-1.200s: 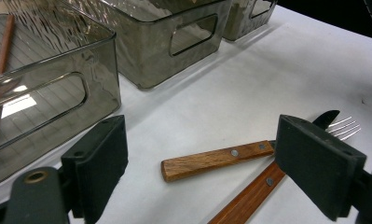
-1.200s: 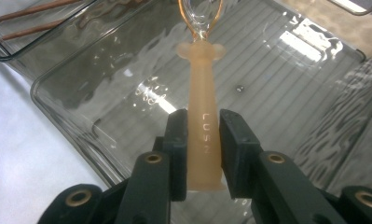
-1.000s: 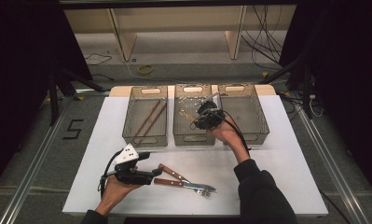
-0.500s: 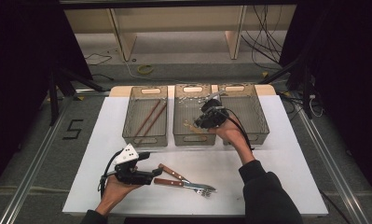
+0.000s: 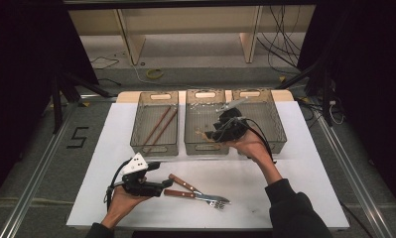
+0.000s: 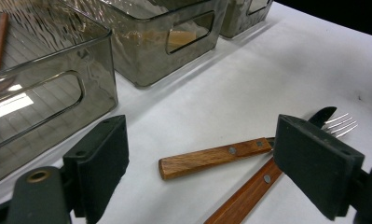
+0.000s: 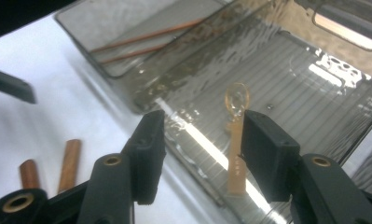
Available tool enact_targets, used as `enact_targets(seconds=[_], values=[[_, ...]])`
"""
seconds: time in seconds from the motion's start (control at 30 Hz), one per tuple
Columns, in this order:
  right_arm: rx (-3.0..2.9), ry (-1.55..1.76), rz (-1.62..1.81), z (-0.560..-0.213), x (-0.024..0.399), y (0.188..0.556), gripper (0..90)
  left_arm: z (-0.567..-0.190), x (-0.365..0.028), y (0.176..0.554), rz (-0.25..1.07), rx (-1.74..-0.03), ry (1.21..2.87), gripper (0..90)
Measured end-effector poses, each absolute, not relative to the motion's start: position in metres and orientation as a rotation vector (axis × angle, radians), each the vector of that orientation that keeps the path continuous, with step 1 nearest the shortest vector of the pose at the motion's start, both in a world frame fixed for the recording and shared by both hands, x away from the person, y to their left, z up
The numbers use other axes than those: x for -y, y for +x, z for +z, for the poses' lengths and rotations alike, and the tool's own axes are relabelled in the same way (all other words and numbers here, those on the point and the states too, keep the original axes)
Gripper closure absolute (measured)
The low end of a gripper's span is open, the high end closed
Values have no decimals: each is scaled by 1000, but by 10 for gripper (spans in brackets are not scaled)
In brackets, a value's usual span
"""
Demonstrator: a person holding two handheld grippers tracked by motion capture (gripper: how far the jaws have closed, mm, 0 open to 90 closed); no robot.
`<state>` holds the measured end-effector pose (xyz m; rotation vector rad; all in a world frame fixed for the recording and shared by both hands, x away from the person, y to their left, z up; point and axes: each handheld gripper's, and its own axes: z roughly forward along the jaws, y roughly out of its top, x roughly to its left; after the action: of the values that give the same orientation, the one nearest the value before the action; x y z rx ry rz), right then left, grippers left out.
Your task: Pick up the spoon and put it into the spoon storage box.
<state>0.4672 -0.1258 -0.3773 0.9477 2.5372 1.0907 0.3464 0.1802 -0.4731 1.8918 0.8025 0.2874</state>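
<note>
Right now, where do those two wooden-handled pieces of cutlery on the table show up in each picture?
High view: the wooden-handled cutlery lies bottom centre, on the white tabletop.
Left gripper view: centre to lower right, handles pointing left.
Right gripper view: handle ends at bottom left.
Shared landmark: the chopstick bin.

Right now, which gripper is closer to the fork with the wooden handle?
Left. The left gripper rests on the table right beside the fork, its open fingers either side of the handles. The right gripper is far off, over the middle bin.
</note>
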Motion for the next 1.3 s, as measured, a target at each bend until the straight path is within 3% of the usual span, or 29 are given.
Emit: enact_targets(seconds=[0.3,1.3], values=[[-2545,871,1138,-377,136,434,481,-474,-175,346,253,-776,1952,184],[-2601,923,1181,-418,186,387,408,-470,-149,346,146,-651,2268,245]])
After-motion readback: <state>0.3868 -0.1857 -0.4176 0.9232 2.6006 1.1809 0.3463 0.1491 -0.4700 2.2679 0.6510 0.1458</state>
